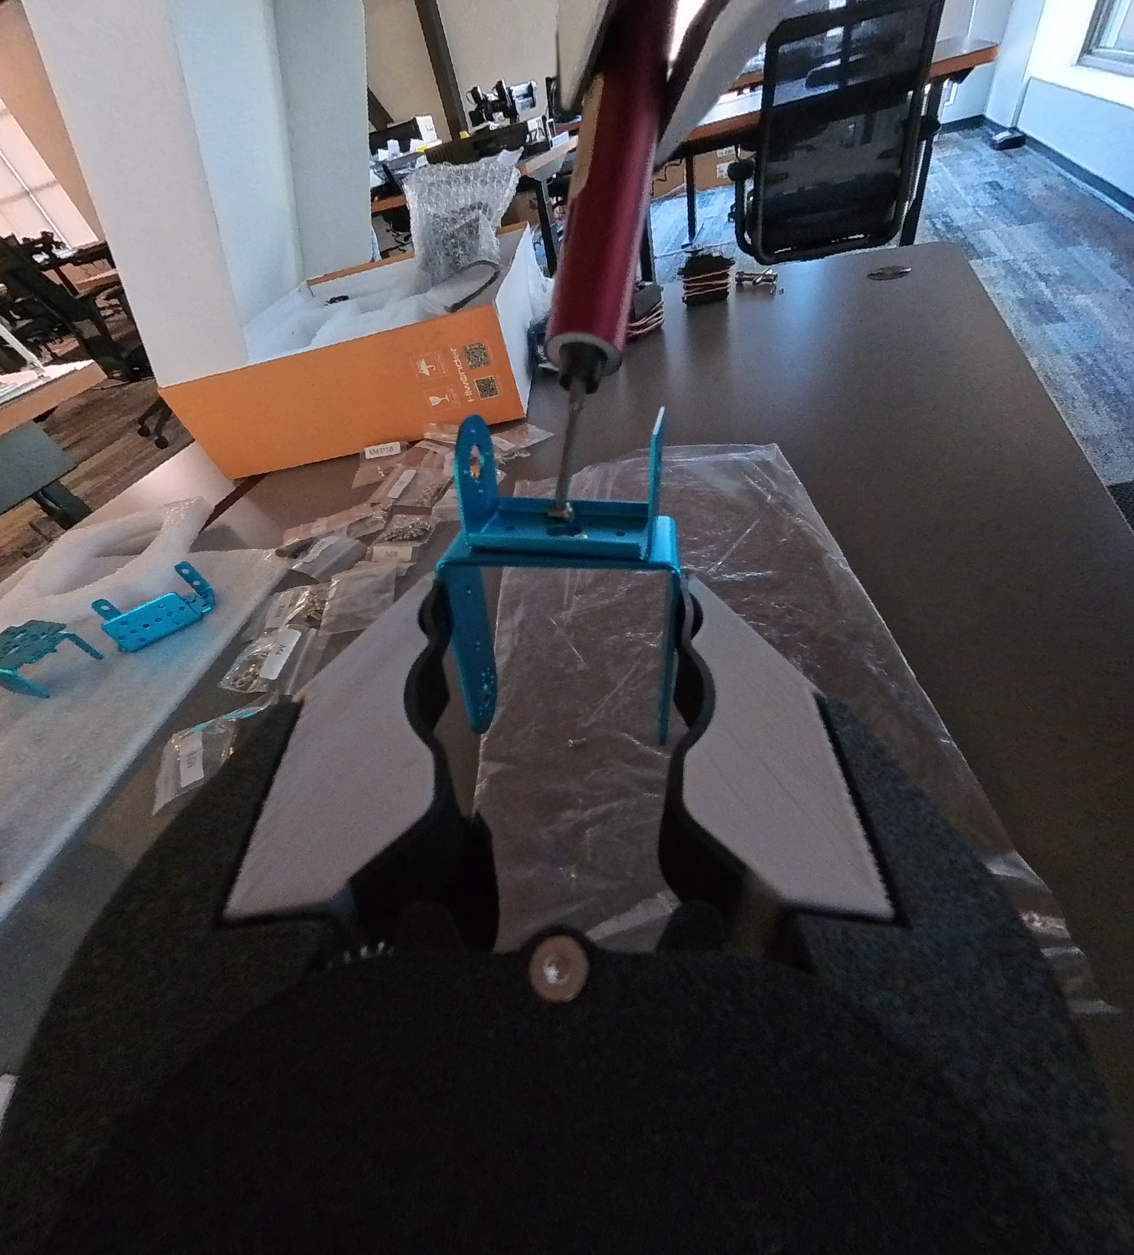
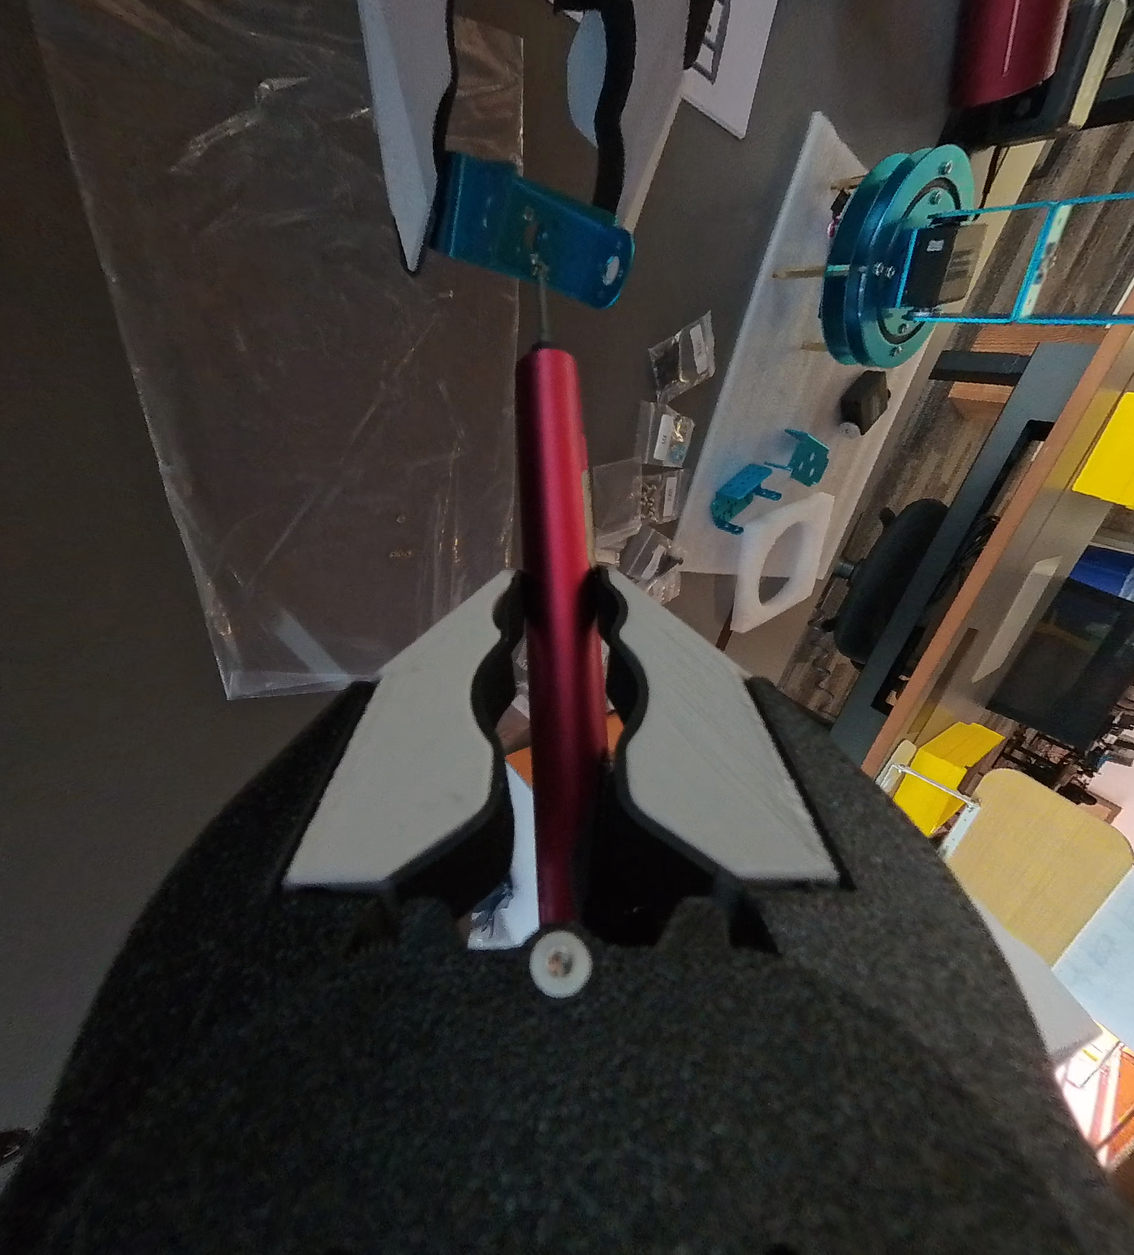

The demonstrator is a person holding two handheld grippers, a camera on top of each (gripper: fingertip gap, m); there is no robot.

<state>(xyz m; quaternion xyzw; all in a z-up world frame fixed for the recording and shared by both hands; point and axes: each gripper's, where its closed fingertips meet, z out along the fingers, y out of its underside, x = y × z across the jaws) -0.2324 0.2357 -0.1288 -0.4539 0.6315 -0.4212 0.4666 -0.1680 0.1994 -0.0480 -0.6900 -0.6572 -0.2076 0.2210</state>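
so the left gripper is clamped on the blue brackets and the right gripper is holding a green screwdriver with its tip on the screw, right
Not quite: the screwdriver is dark red, not green, as the right wrist view shows. The rest stands: the right gripper is shut on it, its tip meets the screw, and the left gripper clamps the blue brackets between its fingers.
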